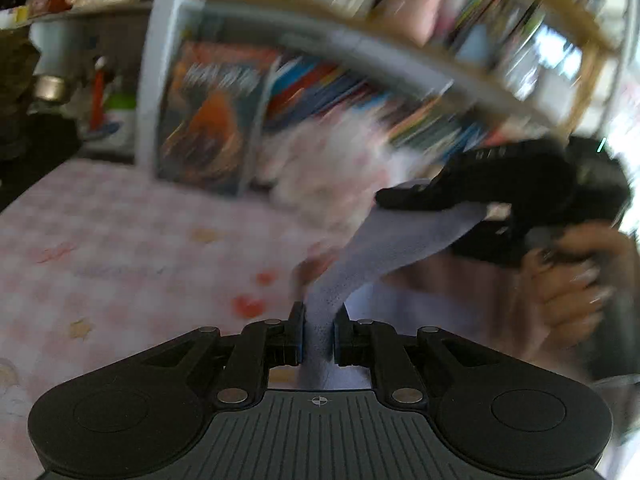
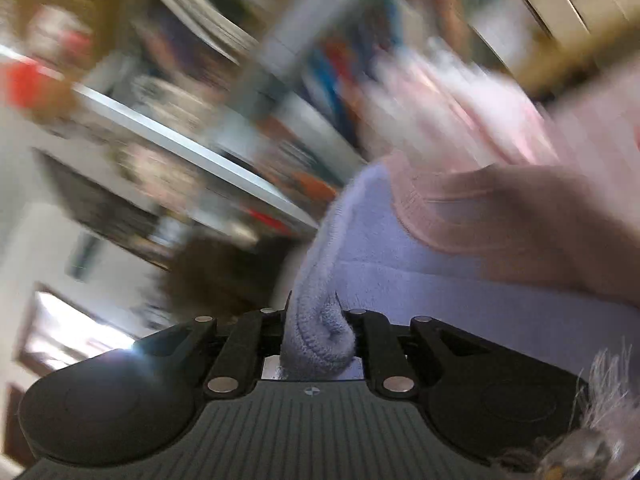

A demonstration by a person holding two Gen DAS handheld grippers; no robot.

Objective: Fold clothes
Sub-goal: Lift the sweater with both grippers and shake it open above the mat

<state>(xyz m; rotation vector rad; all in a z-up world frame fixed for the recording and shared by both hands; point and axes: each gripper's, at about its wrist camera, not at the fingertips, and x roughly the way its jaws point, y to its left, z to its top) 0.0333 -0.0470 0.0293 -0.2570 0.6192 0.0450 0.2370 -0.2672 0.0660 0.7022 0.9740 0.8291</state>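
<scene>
Both grippers, the left gripper and the right gripper at two o'clock, clench a lavender knit garment stretched above the pink checked bedspread; thin pinches risk slipping under tension.

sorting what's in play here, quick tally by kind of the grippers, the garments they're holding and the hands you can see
grippers: 2, left gripper and right gripper, both shut on the cloth
garments: 1, lavender knit garment stretched between them
hands: 1, hand on the right gripper's handle
total: 4
</scene>
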